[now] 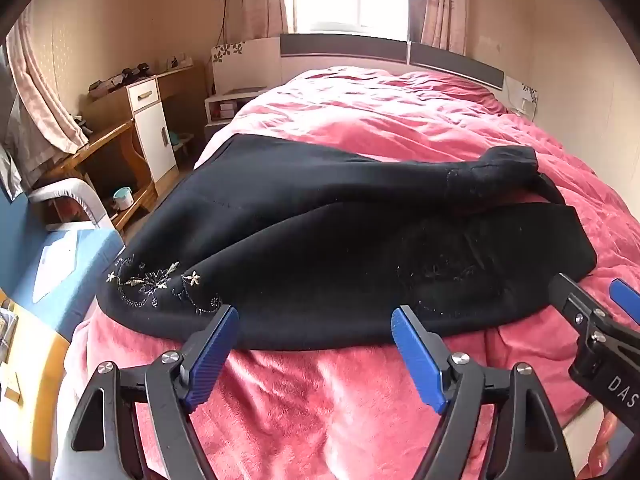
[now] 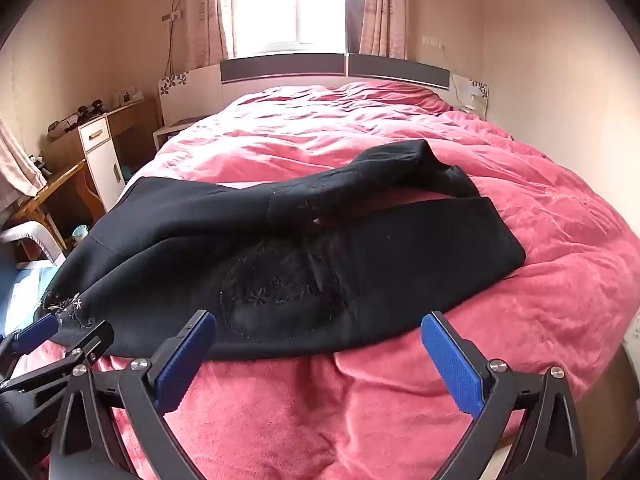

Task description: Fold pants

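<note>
Black pants (image 1: 320, 248) lie across the pink blanket (image 1: 360, 120) near the bed's front edge, with pale flower embroidery (image 1: 152, 280) at the left end and one leg (image 1: 480, 172) bunched toward the right. My left gripper (image 1: 314, 322) is open and empty, just short of the pants' near edge. My right gripper (image 2: 318, 330) is also open and empty at the same edge of the pants (image 2: 320, 264), further right. The right gripper's fingers (image 1: 576, 312) show at the right of the left wrist view; the left gripper's fingers (image 2: 40, 332) show at the left of the right wrist view.
The bed's headboard (image 1: 352, 50) stands under a bright window. A white and wood cabinet (image 1: 152, 132), a desk (image 1: 100, 148) and a chair (image 1: 68, 196) stand left of the bed. A wall runs along the right side (image 2: 560, 60).
</note>
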Tool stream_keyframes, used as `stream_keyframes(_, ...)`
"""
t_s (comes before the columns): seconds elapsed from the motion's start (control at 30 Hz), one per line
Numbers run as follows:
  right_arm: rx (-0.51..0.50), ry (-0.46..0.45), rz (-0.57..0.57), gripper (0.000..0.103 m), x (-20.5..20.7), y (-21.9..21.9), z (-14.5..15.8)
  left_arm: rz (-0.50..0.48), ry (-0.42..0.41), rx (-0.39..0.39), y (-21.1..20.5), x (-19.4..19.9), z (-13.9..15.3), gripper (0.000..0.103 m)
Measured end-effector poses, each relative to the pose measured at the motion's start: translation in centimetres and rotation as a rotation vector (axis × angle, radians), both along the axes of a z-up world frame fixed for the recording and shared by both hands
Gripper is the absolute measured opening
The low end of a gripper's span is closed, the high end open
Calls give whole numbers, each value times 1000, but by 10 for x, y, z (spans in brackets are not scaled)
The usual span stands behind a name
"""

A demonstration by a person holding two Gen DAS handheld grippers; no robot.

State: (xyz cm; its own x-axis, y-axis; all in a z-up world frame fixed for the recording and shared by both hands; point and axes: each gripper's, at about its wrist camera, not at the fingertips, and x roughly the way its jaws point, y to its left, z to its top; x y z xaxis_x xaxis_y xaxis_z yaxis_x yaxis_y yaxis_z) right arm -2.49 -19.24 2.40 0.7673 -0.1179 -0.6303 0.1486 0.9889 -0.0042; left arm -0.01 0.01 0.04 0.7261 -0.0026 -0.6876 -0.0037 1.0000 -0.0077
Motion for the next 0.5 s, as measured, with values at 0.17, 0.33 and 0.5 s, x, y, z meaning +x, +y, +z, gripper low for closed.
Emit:
stream_keyframes(0.17, -6, -11, -7, 103, -2, -3, 4, 0, 12, 5, 0, 0, -2, 80)
stream_keyframes(0.33, -4, 14, -1, 103, 5, 2, -5, 1, 18, -6, 4, 2, -3, 80)
stream_keyframes(0.5, 5, 20, 3, 103, 3, -1, -4, 4, 22, 3, 1, 2, -3, 80)
